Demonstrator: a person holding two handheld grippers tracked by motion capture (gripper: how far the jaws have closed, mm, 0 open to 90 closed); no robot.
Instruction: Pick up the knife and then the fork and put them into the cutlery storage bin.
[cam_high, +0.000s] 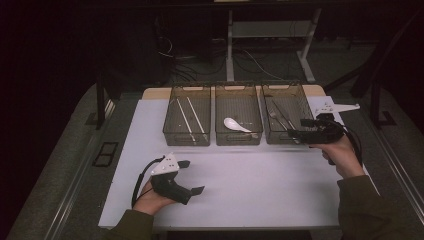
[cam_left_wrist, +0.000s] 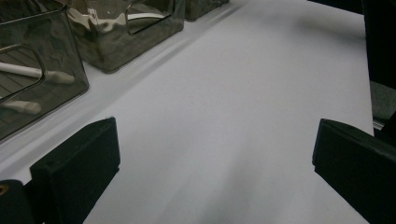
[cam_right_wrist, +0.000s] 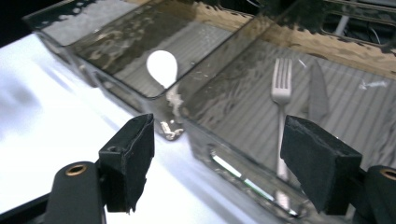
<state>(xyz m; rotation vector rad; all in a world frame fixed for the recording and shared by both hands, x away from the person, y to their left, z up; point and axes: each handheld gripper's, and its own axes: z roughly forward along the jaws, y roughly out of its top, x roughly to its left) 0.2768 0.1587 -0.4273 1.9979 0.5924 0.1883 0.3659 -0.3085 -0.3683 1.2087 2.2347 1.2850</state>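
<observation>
Fork (cam_right_wrist: 281, 79) and knife (cam_right_wrist: 319, 91) lie in the right-hand bin (cam_high: 285, 95) at the bench's far edge, where the right tongs (cam_high: 305, 128) hover with jaws spread. Beside it, the middle bin (cam_high: 238, 95) holds a white spoon (cam_high: 235, 124). Left tongs (cam_high: 192, 176) gape empty near the front edge of the bench (cam_high: 260, 185).
</observation>
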